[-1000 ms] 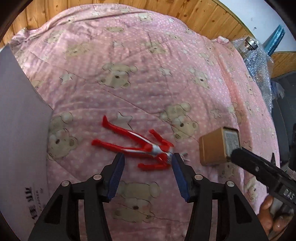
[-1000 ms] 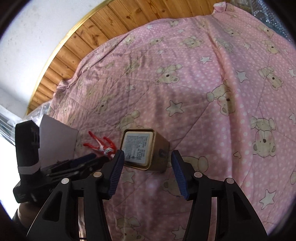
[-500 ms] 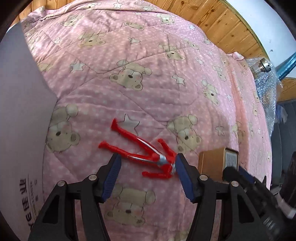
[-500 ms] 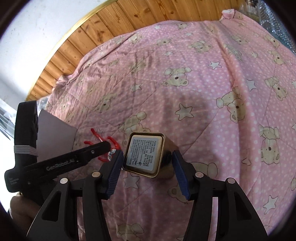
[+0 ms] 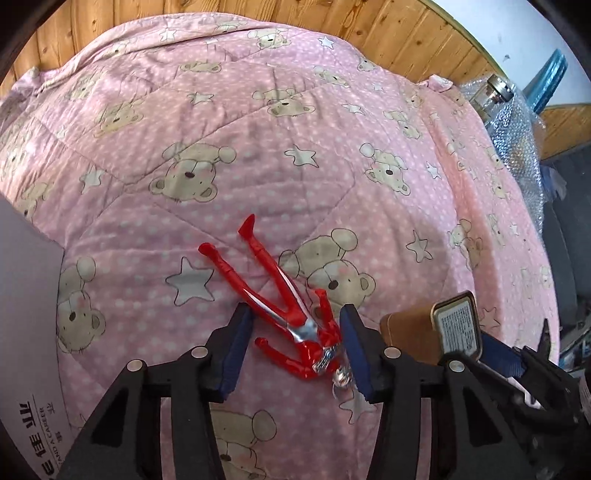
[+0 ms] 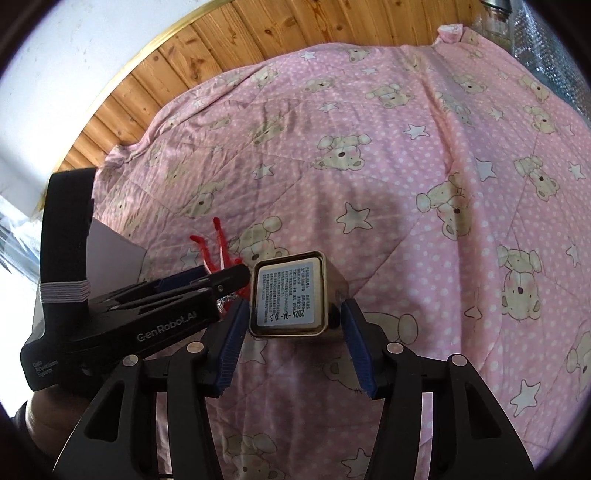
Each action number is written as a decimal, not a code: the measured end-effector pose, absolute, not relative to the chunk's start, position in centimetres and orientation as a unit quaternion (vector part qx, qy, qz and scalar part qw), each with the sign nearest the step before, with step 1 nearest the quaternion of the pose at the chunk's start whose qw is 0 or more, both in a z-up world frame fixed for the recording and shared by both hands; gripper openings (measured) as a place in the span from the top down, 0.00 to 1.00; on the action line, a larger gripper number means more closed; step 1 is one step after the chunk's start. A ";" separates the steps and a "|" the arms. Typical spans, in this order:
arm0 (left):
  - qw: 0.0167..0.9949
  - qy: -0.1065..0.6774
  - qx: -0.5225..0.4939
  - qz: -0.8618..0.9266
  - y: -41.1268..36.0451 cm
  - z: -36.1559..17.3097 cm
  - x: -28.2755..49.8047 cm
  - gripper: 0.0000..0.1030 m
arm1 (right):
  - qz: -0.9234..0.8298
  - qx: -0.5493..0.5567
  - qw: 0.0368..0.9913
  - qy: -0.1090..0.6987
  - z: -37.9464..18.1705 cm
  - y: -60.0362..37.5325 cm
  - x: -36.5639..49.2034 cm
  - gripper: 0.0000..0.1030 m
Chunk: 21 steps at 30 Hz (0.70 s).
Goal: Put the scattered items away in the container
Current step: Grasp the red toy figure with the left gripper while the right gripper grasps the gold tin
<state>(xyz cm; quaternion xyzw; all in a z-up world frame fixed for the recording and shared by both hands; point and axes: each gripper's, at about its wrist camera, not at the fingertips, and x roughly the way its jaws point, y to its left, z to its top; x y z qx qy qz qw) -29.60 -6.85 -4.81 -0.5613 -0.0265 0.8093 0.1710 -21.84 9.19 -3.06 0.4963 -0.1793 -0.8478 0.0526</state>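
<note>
A red and silver toy figure (image 5: 284,306) lies flat on the pink bear-print quilt (image 5: 258,147), legs pointing away from me. My left gripper (image 5: 295,350) is open, low over the quilt, with the figure's torso and head between its blue pads. A gold tin with a white label (image 6: 288,295) lies on its side just to the right. My right gripper (image 6: 293,343) is open, one finger on each side of the tin. The tin (image 5: 424,332) also shows in the left wrist view. A pale grey box (image 5: 26,314) with printed text stands at the left edge.
A wooden headboard (image 5: 369,33) runs along the far side of the bed. Bubble wrap holding a glass jar (image 5: 513,122) sits off the right edge. In the right wrist view the left gripper's body (image 6: 147,317) lies close against the tin, a hand (image 6: 48,406) below it.
My left gripper has moved forward, so the figure's torso now lies between its pads. My right gripper has closed in on the tin, which now sits between its fingers.
</note>
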 end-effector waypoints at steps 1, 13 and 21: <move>0.170 -0.016 -0.558 0.812 -6.5 -4.7 -29.5 0.51 | -0.850 0.492 0.053 -0.181 -3.2 9.2 -21.9 0.44; 0.164 -0.027 -0.560 0.812 -9.7 -3.6 -27.8 0.69 | -0.848 0.488 0.063 -0.196 -1.5 10.1 -20.5 0.57; 0.146 -0.004 -0.558 0.817 -7.9 -4.8 -28.0 0.51 | -0.857 0.496 0.033 -0.138 -4.0 8.2 -22.6 0.41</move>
